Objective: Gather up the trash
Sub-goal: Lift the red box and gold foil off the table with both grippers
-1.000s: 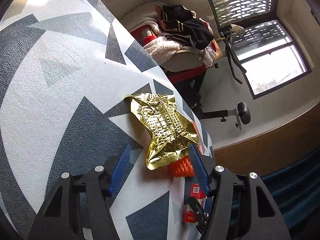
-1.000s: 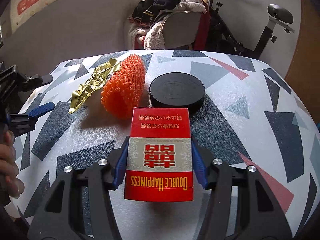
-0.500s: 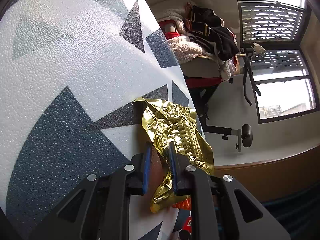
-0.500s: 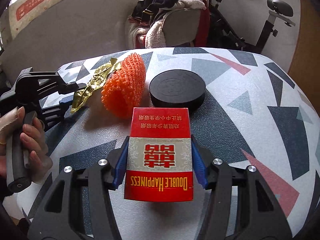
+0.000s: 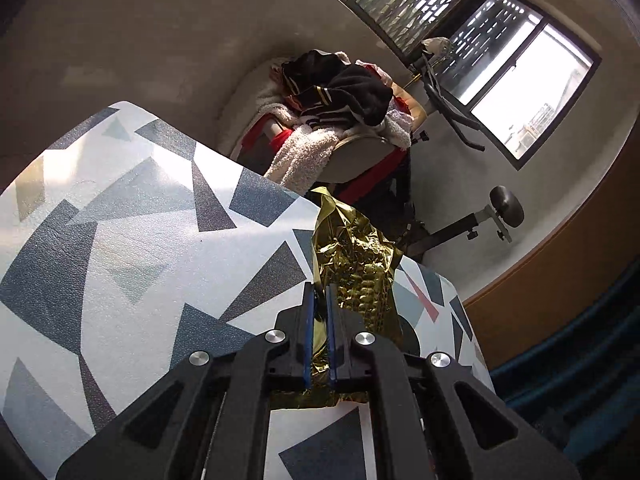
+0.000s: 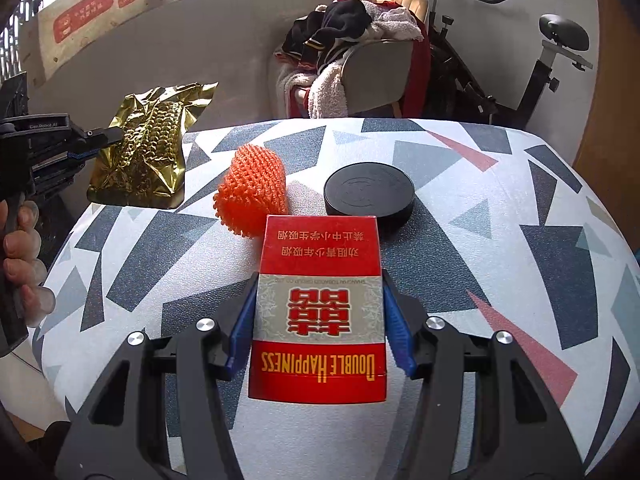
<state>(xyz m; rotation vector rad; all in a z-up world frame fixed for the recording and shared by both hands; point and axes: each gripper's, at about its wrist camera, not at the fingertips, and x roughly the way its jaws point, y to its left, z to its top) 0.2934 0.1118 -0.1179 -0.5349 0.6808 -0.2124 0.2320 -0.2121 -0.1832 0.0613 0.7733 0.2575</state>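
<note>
A: Which hand is carrying what right now?

B: The left gripper (image 5: 319,300) is pinching the gold foil wrapper (image 6: 146,148) by one edge, its fingers (image 5: 307,328) having just been closing until they are pressed together on the foil. In the right wrist view the wrapper is hanging at the upper left of the frame, clear of the worktop (image 6: 500,216), its long side running roughly up and down.

A: And the other one?

B: The right gripper (image 6: 318,316) is clamping the red cigarette pack (image 6: 318,304) across its narrow sides, the pack's long axis pointing straight out along the fingers, at the lower middle of the frame.

A: What is left lying there?

B: The orange foam net (image 6: 252,196), just above and left of the pack, beside a black round lid (image 6: 368,194) (trash or not, I cannot tell). The net is lying between the two hands, a little closer to the right one, I'd judge.

A: How is the wrapper looking?

B: Crumpled, shiny, embossed with a bumpy grid, flat and empty-looking; it is probably flopping easily.
</note>
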